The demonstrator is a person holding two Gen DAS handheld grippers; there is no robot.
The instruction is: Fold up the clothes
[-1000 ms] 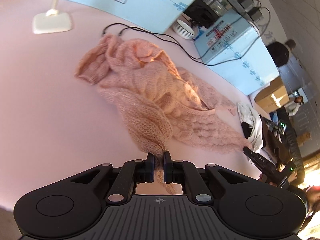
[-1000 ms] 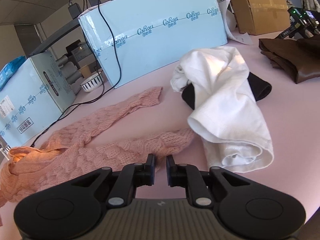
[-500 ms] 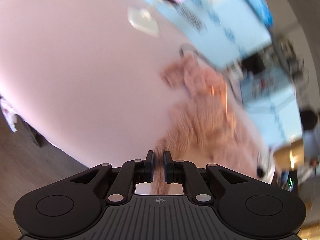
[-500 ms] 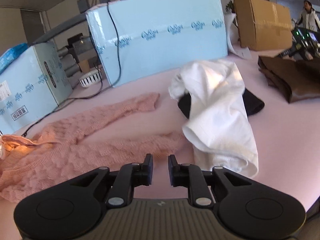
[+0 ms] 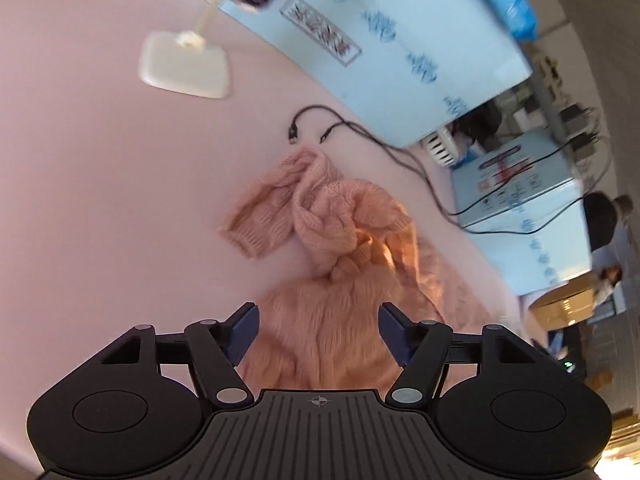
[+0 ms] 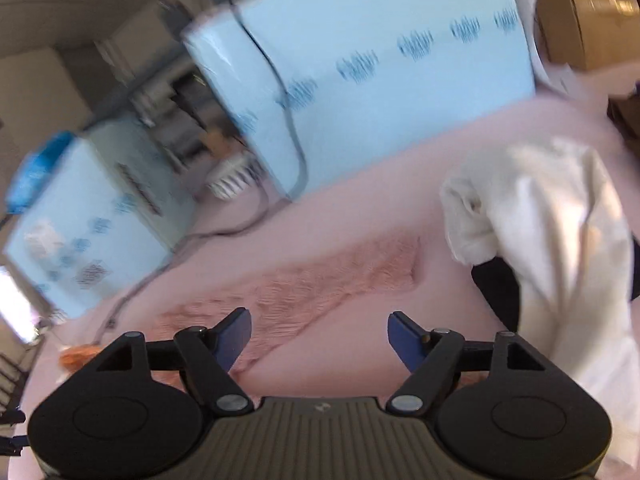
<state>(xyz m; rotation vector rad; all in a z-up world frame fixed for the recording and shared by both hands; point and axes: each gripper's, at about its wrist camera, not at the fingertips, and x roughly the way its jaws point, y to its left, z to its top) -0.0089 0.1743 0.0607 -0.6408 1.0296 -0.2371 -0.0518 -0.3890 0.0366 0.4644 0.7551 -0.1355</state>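
A pink knitted sweater (image 5: 332, 264) lies crumpled on the pink table (image 5: 100, 200). My left gripper (image 5: 318, 332) is open, with the sweater's near edge lying between and under its blue fingertips. In the right wrist view one pink sleeve (image 6: 320, 284) stretches across the table. My right gripper (image 6: 320, 338) is open and empty just above the sleeve's near part. A white garment (image 6: 560, 240) lies on a black one (image 6: 496, 288) to the right of the sleeve.
Light blue boxes (image 5: 400, 40) stand along the table's far side, with black cables (image 5: 380, 140) running by the sweater. A white stand base (image 5: 184, 64) sits at the far left. A brown cardboard box (image 6: 580, 12) is at the far right.
Both grippers have opened. The left one let go of the sweater edge it held and swung back over the table. The right one moved toward the far sleeve.
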